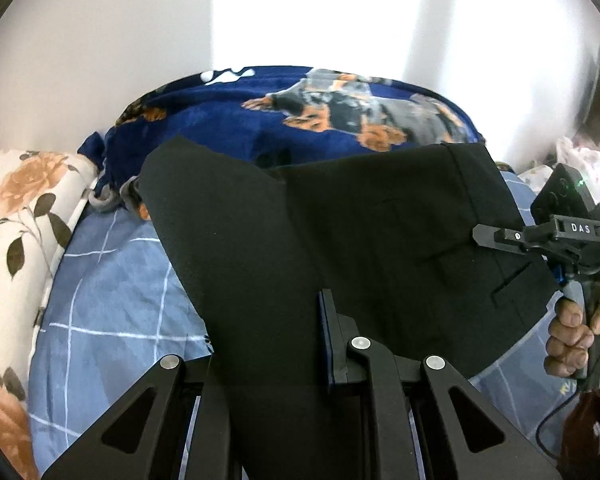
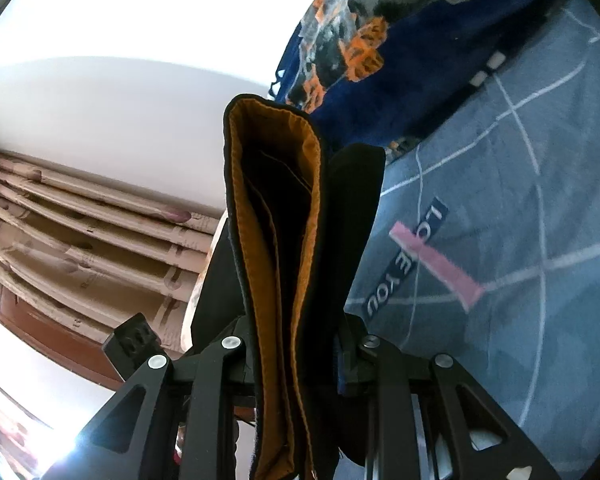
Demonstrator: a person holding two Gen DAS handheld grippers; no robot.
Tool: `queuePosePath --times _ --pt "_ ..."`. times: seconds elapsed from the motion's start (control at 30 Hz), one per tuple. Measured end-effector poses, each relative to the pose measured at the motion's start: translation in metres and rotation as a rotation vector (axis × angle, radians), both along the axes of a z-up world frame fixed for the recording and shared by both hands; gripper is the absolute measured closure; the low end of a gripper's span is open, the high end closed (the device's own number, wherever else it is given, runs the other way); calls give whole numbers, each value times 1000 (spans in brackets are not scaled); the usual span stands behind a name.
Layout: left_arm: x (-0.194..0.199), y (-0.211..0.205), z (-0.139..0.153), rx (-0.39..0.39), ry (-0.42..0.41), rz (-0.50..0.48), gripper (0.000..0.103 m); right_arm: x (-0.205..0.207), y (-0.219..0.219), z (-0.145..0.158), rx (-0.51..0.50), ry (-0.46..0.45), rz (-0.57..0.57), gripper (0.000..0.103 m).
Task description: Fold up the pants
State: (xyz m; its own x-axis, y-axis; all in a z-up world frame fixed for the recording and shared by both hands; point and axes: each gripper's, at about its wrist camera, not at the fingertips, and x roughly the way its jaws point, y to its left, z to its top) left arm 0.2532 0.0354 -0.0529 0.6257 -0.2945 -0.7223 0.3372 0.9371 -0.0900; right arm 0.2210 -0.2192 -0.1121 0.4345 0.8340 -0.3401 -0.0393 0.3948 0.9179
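Observation:
Black pants (image 1: 340,240) lie partly on the bed, and one fold rises toward the camera in the left wrist view. My left gripper (image 1: 272,352) is shut on that fold; its left finger is hidden under the cloth. At the right, a hand holds my right gripper (image 1: 500,238) at the pants' edge near a pocket slit. In the right wrist view my right gripper (image 2: 292,344) is shut on the waistband of the pants (image 2: 276,240), whose orange lining stands upright between the fingers.
A blue checked sheet (image 1: 112,280) covers the bed. A dark blue dog-print blanket (image 1: 300,112) is bunched behind the pants, and a floral quilt (image 1: 16,216) lies at the left. Beige curtains (image 2: 80,240) hang on one side, and a pink strip (image 2: 436,264) lies on the sheet.

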Motion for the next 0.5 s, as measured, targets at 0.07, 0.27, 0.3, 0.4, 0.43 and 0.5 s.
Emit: queuePosePath --times 0.07,0.27,0.3,0.4,0.43,0.5 --pt "13 2 -7 3 8 7 87 14 4 -8 -4 5 0 80" --pt "51 3 -39 27 33 38 87 46 11 -34 -25 25 -4 80" --pt "56 4 -44 31 38 47 87 49 11 -38 -31 29 -4 80" --pt "68 13 -62 12 75 84 87 62 11 -51 -49 44 -11 81" --pt "70 17 -67 4 84 94 86 65 10 -55 -51 53 -15 81" --pt "70 22 -72 -1 88 101 84 67 8 -62 -62 60 -18 81"
